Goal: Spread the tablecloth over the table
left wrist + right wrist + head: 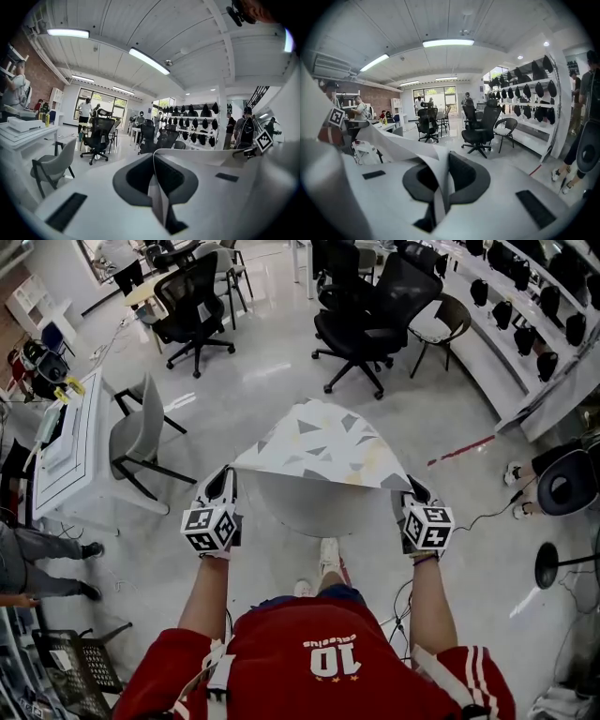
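A white tablecloth (319, 442) printed with grey triangles hangs spread in the air between my two grippers, sloping away from me. Beneath it a round white table (314, 507) shows partly, its far side hidden by the cloth. My left gripper (225, 479) is shut on the cloth's near left corner. My right gripper (410, 488) is shut on the near right corner. In the left gripper view the tablecloth (157, 187) edge is pinched between the closed jaws. In the right gripper view the tablecloth (436, 178) runs off to the left from the shut jaws.
A grey chair (141, 437) and a white desk (70, 442) stand to the left. Black office chairs (366, 324) sit beyond the table. A shelf with black helmets (525, 324) lines the right wall. A person's legs (47, 559) are at far left.
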The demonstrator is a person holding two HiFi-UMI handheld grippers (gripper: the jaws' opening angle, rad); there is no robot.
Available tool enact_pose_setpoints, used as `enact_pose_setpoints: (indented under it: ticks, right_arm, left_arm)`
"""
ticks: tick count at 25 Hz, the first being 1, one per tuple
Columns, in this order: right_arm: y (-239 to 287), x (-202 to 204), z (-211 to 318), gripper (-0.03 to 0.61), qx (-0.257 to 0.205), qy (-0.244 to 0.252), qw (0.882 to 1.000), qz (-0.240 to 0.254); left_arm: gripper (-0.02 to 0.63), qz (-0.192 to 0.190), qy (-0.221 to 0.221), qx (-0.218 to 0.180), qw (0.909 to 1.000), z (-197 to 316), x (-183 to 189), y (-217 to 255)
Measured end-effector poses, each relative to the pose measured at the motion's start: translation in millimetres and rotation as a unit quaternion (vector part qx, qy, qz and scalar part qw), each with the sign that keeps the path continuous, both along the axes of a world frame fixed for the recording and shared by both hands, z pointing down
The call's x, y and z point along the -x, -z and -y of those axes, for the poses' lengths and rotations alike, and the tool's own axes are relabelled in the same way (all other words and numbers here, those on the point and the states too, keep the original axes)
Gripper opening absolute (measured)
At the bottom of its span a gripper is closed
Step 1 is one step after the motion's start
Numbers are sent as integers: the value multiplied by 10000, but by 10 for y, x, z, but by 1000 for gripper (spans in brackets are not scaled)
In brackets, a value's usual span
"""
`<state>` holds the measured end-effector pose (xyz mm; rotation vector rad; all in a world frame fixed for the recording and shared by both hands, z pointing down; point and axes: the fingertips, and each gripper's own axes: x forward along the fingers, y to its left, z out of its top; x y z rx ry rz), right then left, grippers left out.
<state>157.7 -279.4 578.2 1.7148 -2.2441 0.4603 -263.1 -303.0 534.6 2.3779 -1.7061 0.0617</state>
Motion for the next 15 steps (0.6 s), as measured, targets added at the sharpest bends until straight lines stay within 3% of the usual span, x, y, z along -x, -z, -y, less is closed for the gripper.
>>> enact_pose_setpoints:
  ticks: [15]
  right_arm:
    - [-916, -244, -290, 28, 671, -519, 9954, 441]
  left_arm:
    - [9, -29, -304, 802, 9963, -358, -200, -975]
